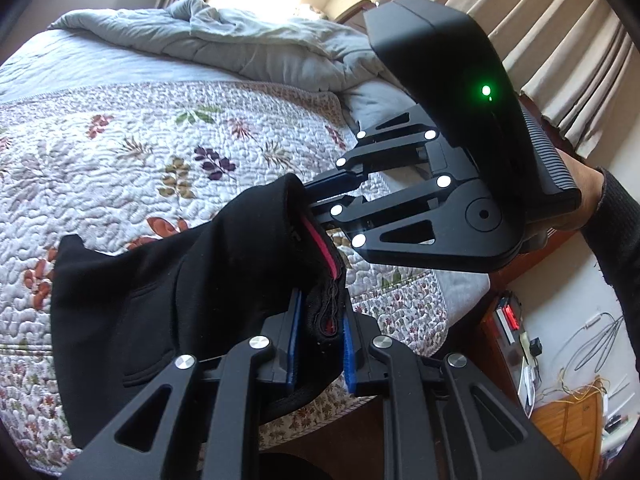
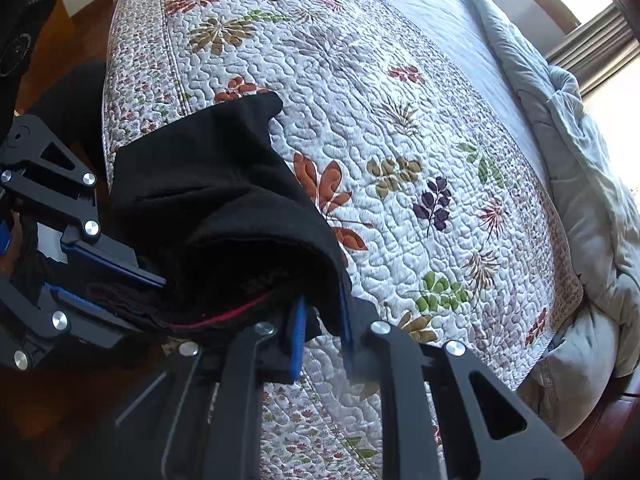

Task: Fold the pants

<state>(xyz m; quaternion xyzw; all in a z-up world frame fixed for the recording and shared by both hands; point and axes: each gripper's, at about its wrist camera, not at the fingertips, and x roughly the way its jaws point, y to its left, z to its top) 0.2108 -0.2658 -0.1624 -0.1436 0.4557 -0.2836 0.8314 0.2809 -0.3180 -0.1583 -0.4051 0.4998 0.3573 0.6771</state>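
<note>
Both the left gripper (image 1: 318,354) and right gripper (image 2: 322,334) pinch the waistband of the black fleece pants (image 1: 160,292), whose legs trail away, apparently lengthwise, over the floral quilted bed (image 2: 400,140) ahead.

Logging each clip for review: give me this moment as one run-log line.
left hand-held gripper: shut on black pants waistband | right hand-held gripper: shut on same waistband | pants partly draped on floral quilt | stage: carrying

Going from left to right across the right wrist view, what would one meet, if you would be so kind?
Left gripper → black pants → floral quilt → grey comforter.
</note>
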